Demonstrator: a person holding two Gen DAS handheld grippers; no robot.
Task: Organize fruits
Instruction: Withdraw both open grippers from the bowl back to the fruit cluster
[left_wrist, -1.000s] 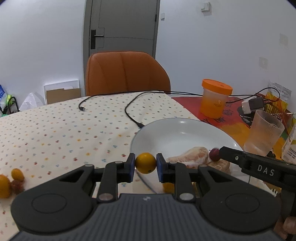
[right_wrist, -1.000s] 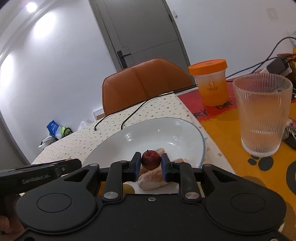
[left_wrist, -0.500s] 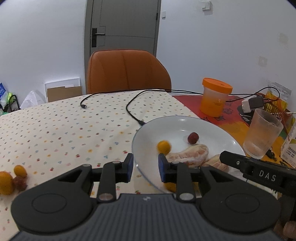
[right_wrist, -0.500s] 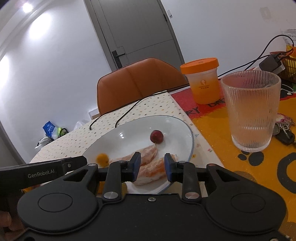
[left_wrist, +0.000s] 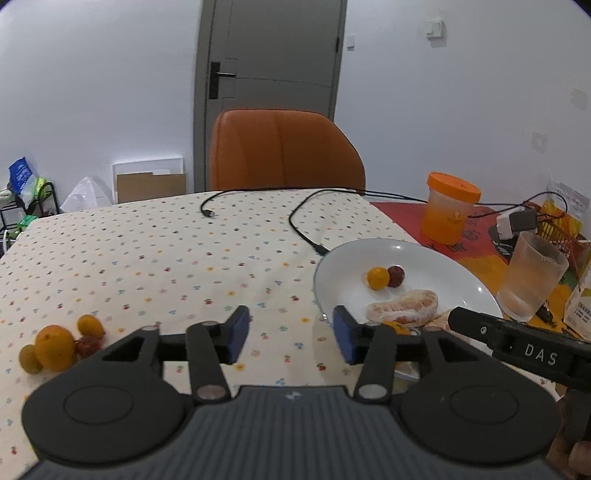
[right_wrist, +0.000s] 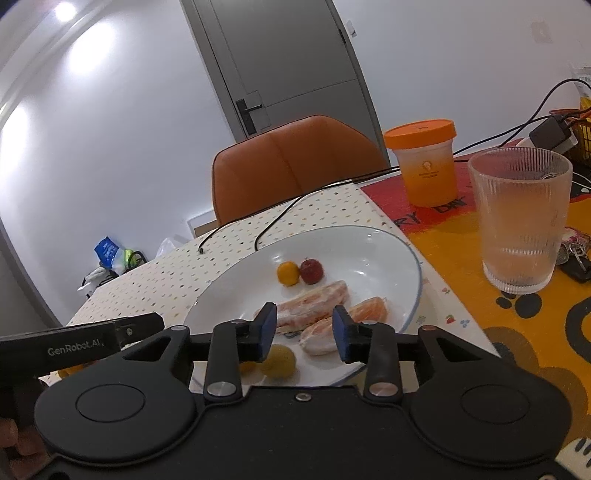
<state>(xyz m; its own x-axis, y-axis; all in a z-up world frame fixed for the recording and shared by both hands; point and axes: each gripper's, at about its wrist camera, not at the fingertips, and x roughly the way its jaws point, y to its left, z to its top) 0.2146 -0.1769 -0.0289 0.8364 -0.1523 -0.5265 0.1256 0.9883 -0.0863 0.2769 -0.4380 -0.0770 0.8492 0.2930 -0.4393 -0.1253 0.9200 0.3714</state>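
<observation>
- My left gripper (left_wrist: 290, 338) is open, nothing between its blue pads; its jaws have just been opening. It sits low in the middle of the left wrist view, over the dotted tablecloth (left_wrist: 147, 258), just left of the white plate (left_wrist: 436, 254).
- My right gripper (right_wrist: 304, 330) is open too, jaws just widened, with nothing pinched. Through the gap I see the plate's near part and the peeled citrus segments (right_wrist: 314, 308).
- The small orange fruit (left_wrist: 378, 277) and the dark red fruit (left_wrist: 396, 276) lie touching each other on the plate, right of centre in the left wrist view; in the right wrist view they sit mid-frame, above the segments.
- Another yellow fruit (right_wrist: 279, 362) lies on the plate's near edge, partly behind my right gripper's left finger.
- At the lower left of the left wrist view, a cluster of loose fruits (left_wrist: 55, 347) rests on the tablecloth, well apart from the plate.
- A ribbed glass (right_wrist: 521, 221) and an orange-lidded jar (right_wrist: 424, 162) stand to the plate's right.
</observation>
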